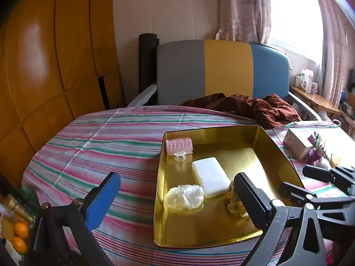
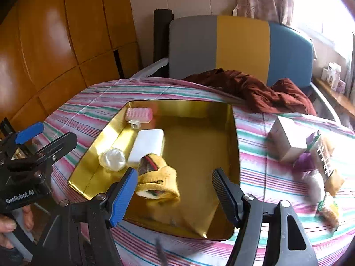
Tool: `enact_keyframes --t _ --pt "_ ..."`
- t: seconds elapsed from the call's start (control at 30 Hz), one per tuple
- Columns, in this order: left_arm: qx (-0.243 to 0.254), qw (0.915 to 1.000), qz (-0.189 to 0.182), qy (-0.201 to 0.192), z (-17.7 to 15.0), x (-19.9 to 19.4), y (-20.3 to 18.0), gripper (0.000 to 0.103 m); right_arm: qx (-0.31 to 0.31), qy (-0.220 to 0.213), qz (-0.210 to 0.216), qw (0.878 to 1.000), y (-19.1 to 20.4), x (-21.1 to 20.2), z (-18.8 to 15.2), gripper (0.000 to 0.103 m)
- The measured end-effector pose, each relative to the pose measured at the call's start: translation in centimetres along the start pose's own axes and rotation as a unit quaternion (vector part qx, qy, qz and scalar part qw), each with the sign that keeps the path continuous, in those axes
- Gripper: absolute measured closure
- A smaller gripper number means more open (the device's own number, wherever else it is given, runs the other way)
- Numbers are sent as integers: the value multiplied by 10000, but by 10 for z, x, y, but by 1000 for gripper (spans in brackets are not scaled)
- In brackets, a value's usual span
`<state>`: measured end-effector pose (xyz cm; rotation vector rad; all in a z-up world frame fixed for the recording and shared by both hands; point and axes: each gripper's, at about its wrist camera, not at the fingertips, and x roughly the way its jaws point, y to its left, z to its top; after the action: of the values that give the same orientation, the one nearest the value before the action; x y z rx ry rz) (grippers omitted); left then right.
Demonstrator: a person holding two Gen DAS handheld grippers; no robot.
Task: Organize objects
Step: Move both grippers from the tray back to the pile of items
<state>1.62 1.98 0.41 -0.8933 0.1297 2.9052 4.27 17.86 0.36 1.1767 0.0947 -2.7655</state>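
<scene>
A gold metal tray sits on the striped tablecloth. In it lie a pink hair roller, a small clear ring, a white bar, a crumpled clear plastic piece and a yellow rolled sock. My left gripper is open and empty over the tray's front left. My right gripper is open and empty just above the sock.
A beige box, a purple item and packets lie on the cloth right of the tray. A maroon cloth lies at the table's far edge, a striped chair behind. Oranges sit low left.
</scene>
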Motion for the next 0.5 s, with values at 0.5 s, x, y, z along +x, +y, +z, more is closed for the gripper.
enact_keyframes --t 0.5 --pt "494 9986 -190 100 -3 3 -38 0 824 177 -401 9956 -77 -7 -5 31"
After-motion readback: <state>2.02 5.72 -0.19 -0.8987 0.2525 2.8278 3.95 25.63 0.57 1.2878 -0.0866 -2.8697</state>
